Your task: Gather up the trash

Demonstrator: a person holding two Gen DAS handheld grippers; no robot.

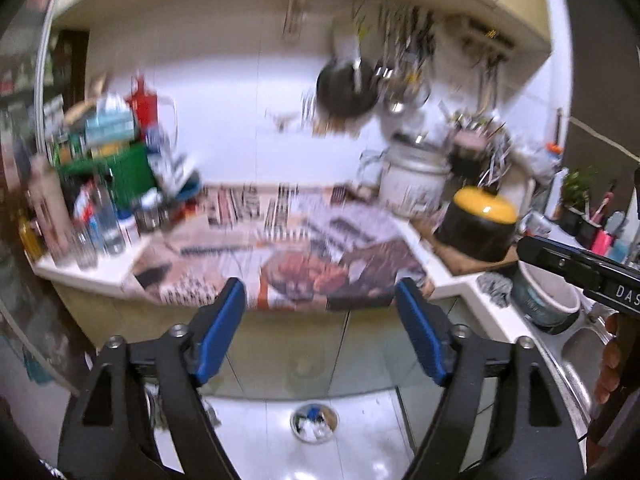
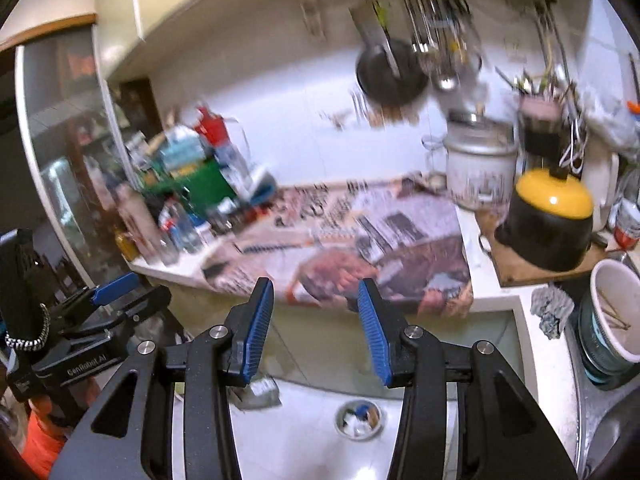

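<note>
A small round metal bin (image 1: pixel 314 424) holding bits of white and blue trash stands on the white floor below the counter; the right wrist view also shows this bin (image 2: pixel 358 418). My left gripper (image 1: pixel 320 284) is open, high above the bin, with nothing between its blue pads. My right gripper (image 2: pixel 316 284) is open too, its jaws narrower and empty. A pale crumpled wrapper (image 2: pixel 260 390) lies on the floor beside the cabinet. At the left edge of the right wrist view, my left gripper shows one blue pad (image 2: pixel 114 283). Both views are blurred.
Newspaper (image 1: pixel 300 248) covers the counter. Bottles and a green box (image 1: pixel 128 172) crowd its left end. A white cooker (image 1: pixel 414 188) and a black pot with yellow lid (image 1: pixel 480 224) stand at the right. A white cup (image 2: pixel 616 308), a grey cloth (image 2: pixel 552 310) and a steel sink lie further right.
</note>
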